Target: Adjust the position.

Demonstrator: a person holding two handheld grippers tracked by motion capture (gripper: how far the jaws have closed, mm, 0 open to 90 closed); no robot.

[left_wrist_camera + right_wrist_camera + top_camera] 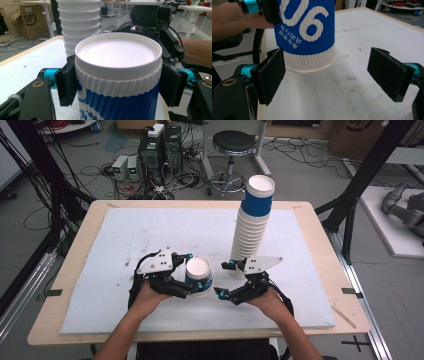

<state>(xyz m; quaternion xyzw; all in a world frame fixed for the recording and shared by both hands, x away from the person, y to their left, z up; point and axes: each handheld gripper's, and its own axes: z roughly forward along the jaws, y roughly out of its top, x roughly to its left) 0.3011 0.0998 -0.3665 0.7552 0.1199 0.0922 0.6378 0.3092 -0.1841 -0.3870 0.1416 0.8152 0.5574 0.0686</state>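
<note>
One blue-and-white paper cup (198, 277) stands upside down near the middle of the worktop's (125, 235) front edge, long axis vertical, closed base up. The left gripper (192, 271) pinches its upper wall, a pad on either side. The right gripper (226, 279), just beside it, has jaws spread wide and bare. Behind rises a cup stack (252, 220), its foot hidden by that gripper.

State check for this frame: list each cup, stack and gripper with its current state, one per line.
Blue-and-white paper cup: upright on the white mat, empty, clamped just under its rim.
Stack of cups: standing, nested tall, leaning slightly, ungripped.
Left gripper: shut on the cup, pads against both sides.
Right gripper: open, jaws wide, nothing between them, facing the cup's base.
</note>
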